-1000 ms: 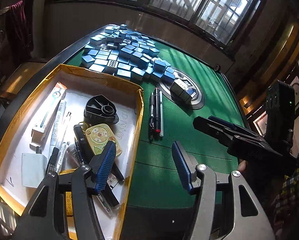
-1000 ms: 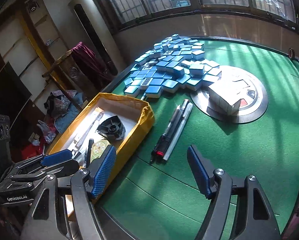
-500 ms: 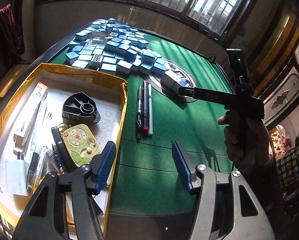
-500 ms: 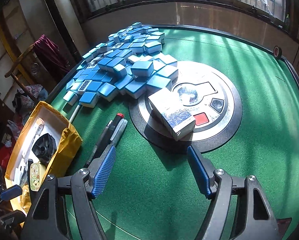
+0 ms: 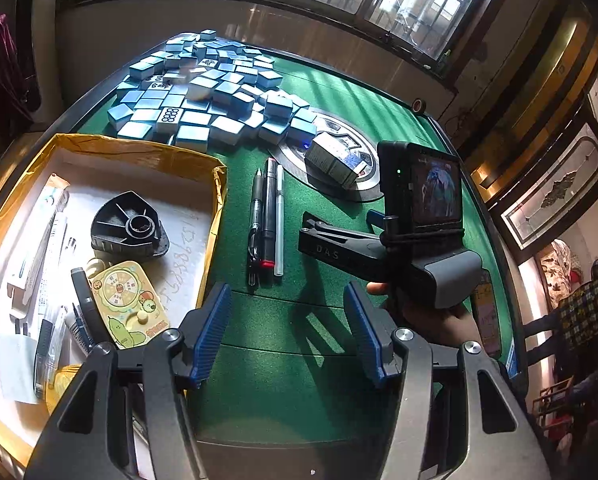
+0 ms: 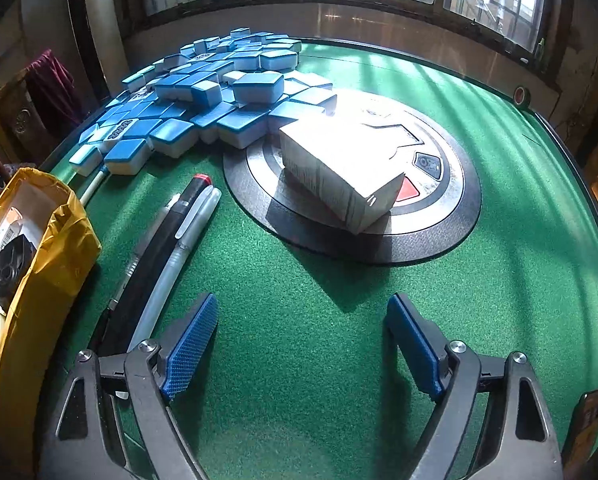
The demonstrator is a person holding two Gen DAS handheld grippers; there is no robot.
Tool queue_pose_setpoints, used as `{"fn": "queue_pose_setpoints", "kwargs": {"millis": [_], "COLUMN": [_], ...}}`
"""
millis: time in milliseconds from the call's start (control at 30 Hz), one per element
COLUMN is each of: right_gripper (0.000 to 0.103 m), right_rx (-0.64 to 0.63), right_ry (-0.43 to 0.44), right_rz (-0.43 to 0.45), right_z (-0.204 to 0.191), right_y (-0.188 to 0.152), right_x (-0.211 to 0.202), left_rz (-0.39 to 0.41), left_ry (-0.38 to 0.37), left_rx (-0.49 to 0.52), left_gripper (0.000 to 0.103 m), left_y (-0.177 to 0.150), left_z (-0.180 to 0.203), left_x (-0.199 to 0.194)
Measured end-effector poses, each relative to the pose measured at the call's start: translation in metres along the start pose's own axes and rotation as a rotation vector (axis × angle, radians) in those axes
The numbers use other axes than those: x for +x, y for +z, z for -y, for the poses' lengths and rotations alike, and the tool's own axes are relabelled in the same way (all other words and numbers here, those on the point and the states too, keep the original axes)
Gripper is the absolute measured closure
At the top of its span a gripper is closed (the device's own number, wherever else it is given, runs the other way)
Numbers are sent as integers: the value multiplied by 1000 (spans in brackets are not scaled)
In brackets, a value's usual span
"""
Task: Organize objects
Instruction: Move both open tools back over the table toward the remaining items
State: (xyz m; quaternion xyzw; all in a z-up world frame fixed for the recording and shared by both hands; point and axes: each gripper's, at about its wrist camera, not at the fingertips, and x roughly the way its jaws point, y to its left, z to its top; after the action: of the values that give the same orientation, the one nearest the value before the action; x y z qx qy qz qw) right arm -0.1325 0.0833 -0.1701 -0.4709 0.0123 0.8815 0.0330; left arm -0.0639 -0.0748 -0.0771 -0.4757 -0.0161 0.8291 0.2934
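Reaching step, nothing held. Tray [image 5: 19, 216] at table's left edge, already holding stationery. Pens [image 6: 167, 240] on felt just beside tray. Box [image 6: 339, 168] on centre disc. Left gripper [image 5: 287, 328] spread, empty. Right gripper [image 6: 299, 344] spread, nearing box; next: advance, straddle, close.

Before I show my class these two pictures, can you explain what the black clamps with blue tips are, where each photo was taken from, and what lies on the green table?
A person holds one clamp tool in each hand, each with a camera looking along its blue fingers. The left gripper view also shows the right tool from outside. The right gripper view faces a white box. Both are open, holding nothing. On the table: blue tiles, three pens and a yellow tray of stationery.
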Motion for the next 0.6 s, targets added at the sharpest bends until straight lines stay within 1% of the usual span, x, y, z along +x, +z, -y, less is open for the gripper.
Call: {"fn": "queue_pose_setpoints", "kwargs": {"millis": [33, 167, 200, 267, 300, 367, 600], "right_gripper": [1, 2, 2, 1, 1, 1, 1], "right_rx": [-6, -63, -66, -27, -36, -69, -71], "right_ry": [-21, -12, 0, 53, 65, 71, 68], "right_rz": [-5, 27, 29, 26, 23, 21, 21], "right_z": [0, -2, -1, 4, 6, 4, 4], "right_y": [1, -1, -3, -8, -9, -11, -11], "right_x": [1, -1, -2, -2, -2, -3, -4], "left_rz": [-3, -9, -10, -11, -12, -16, -41], "left_ry": [3, 12, 13, 15, 15, 18, 15], "left_rx": [1, 2, 1, 5, 8, 11, 12], "left_gripper": [46, 46, 46, 46, 46, 46, 46], "left_y": [-1, -3, -2, -2, -3, -4, -8], "left_z": [1, 4, 5, 8, 9, 12, 17], "left_x": [0, 1, 2, 3, 3, 5, 14]}}
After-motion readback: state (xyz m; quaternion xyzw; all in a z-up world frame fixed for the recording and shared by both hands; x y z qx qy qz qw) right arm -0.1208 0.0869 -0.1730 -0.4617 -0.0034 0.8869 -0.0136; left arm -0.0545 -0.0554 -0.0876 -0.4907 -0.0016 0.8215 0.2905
